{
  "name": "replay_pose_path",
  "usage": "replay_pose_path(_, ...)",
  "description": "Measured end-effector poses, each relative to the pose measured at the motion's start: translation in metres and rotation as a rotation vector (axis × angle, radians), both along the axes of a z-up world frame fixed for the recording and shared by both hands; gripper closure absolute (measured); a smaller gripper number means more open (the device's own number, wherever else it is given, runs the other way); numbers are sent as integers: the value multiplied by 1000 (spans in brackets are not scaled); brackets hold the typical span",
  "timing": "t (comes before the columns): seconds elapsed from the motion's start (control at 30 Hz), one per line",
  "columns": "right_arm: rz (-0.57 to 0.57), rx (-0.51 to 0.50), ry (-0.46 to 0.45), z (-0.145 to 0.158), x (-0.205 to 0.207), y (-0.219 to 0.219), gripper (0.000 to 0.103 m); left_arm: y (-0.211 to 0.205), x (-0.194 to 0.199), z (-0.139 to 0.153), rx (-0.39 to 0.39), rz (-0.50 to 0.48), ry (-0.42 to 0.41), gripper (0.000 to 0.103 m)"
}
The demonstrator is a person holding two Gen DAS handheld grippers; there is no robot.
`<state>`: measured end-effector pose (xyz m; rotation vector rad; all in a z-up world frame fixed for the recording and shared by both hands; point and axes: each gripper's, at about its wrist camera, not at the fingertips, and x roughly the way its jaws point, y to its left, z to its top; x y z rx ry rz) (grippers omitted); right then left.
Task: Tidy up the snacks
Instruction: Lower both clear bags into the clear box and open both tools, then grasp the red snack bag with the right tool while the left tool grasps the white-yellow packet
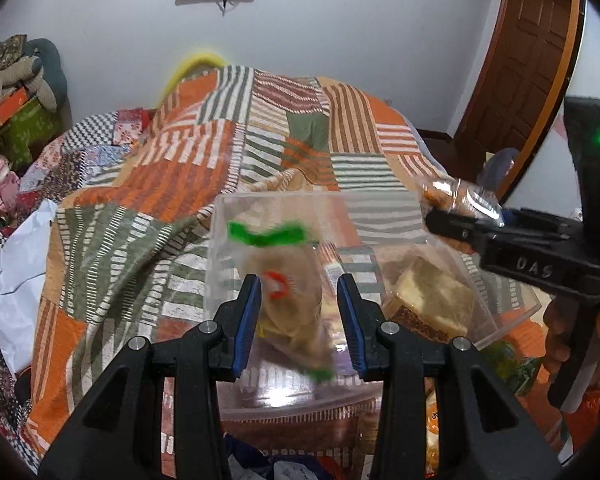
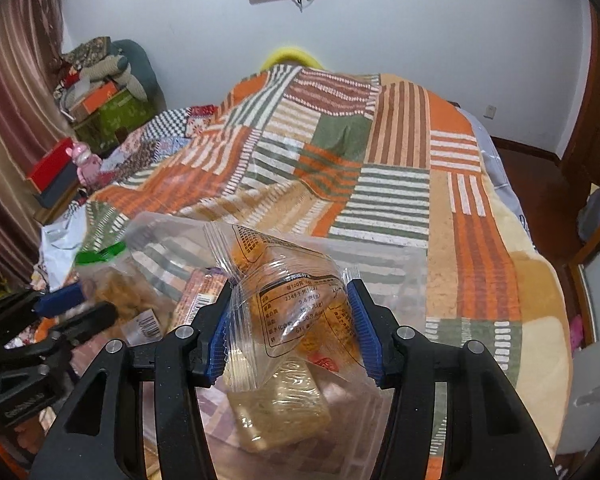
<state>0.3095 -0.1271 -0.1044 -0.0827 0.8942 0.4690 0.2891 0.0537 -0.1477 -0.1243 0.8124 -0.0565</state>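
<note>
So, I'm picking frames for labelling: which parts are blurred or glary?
Left wrist view: the green-topped snack bag between the open left tongs is motion-smeared, and glare sits on the clear bin. Right wrist view: the clear snack packet is sharp, print readable.

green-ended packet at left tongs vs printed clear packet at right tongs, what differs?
Wrapper: the green-ended packet has green seals; the printed packet is all clear with a black label.
Grip: right tongs pinch the printed packet; left tongs stand open, with a gap beside the green-ended packet.
Sharpness: the green-ended packet is blurred, the printed packet crisp.
Shared: see-through wrappers, tan-orange snacks, both at the clear bin.
</note>
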Motion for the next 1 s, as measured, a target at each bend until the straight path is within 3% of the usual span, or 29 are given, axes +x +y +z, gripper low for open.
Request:
replay_pose_path(0.3, -14, -7, -22, 11, -9, -11, 47, 1, -14, 15, -11, 0, -17, 64)
replay_pose_path(0.6, 14, 34, -87, 40, -54, -23, 43, 3, -55, 37, -2, -5, -50, 61)
replay_pose_path(0.67, 18, 58, -99, 45, -66, -27, 34, 4, -68, 42, -6, -7, -59, 61)
replay_pose_path(0.7, 15, 67, -108, 47, -73, -28, 29, 4, -75, 44, -5, -7, -64, 60)
replay_pose_path(0.93, 37, 78, -162, 53, -119, -26, 26, 5, -119, 51, 8, 5, -85, 43)
replay_pose_path(1.0, 50, 88, -172, 52, -132, -22, 20, 4, -132, 50, 20, 10, -86, 38)
